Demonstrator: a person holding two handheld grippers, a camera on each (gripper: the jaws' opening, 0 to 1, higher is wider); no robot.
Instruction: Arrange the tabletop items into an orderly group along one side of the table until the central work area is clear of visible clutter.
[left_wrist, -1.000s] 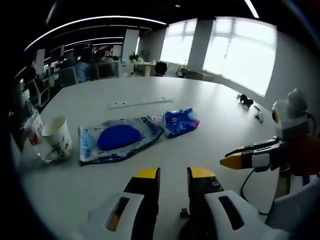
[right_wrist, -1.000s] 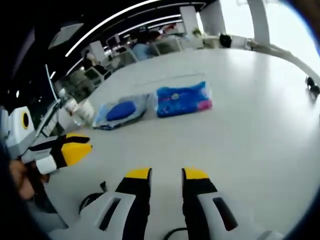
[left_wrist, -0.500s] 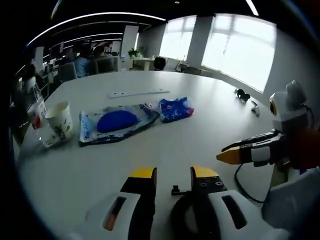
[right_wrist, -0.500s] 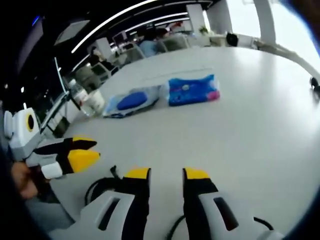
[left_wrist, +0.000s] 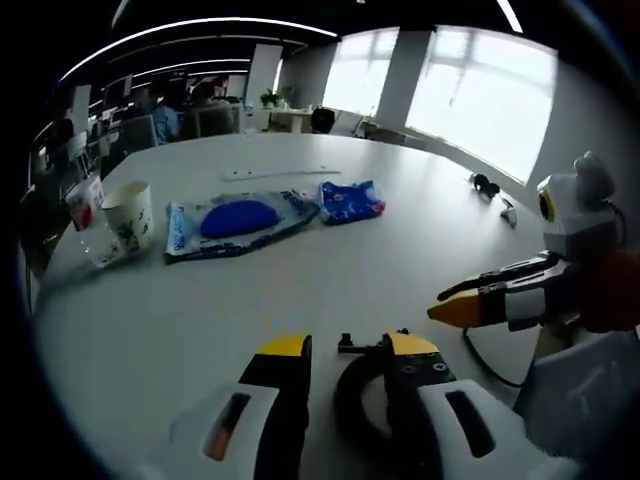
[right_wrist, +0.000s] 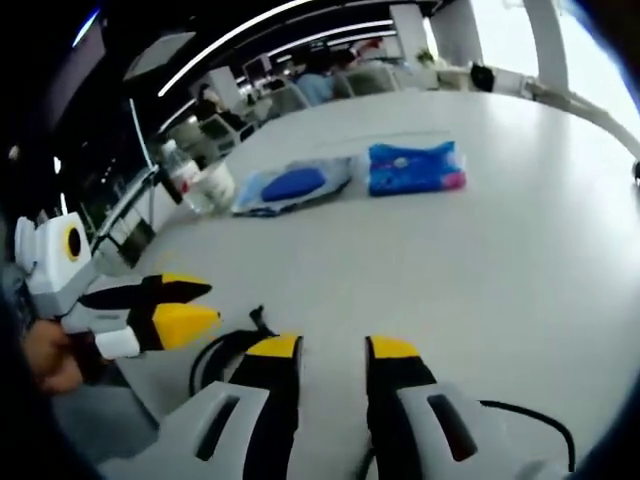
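Far across the grey table (left_wrist: 300, 290) lie a clear bag holding a blue pad (left_wrist: 240, 220) and a blue tissue packet (left_wrist: 350, 200). A paper cup (left_wrist: 130, 215) and a red-labelled bottle (left_wrist: 85, 210) stand to their left. My left gripper (left_wrist: 347, 345) is open over a black cable coil (left_wrist: 355, 405), holding nothing. My right gripper (left_wrist: 437, 306) comes in from the right. In the right gripper view, my right gripper (right_wrist: 334, 347) is open and empty. Beyond it lie the bag (right_wrist: 295, 185), packet (right_wrist: 415, 167), cup (right_wrist: 215, 185) and bottle (right_wrist: 180, 172), and my left gripper (right_wrist: 214, 304) shows at the left.
A white power strip (left_wrist: 275, 172) lies behind the bag. Small black and white items (left_wrist: 490, 188) sit at the far right edge. A second black cable (right_wrist: 520, 412) runs by the right gripper. Office desks and chairs stand beyond the table.
Both cameras have drawn back from the bag, packet and cup, which now look smaller and farther. The black cable coil has come into view under my left gripper. The items have not moved.
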